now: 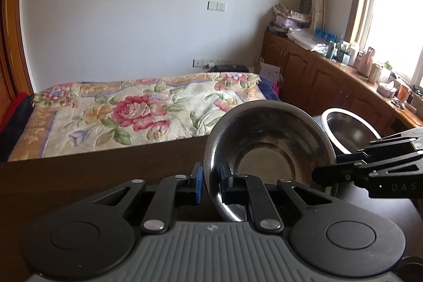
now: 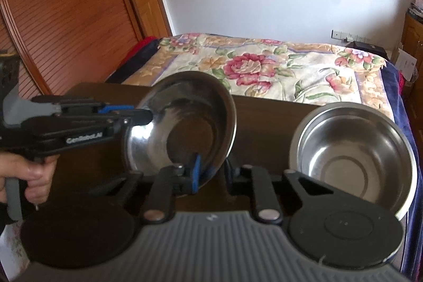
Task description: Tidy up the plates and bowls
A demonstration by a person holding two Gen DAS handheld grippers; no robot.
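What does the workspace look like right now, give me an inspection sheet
Surface: dark brown wooden table, bare around the bowls.
Job's things: shallow steel bowl tilted, held off the table; deeper steel bowl resting upright beside it.
Clutter: nothing seen on the table.
Grippers: left gripper and right gripper each have their jaws clamped on the shallow bowl's rim.
Cables: nothing seen.
Surroundings: floral bedspread, wooden cabinets crowded with bottles, bright window.
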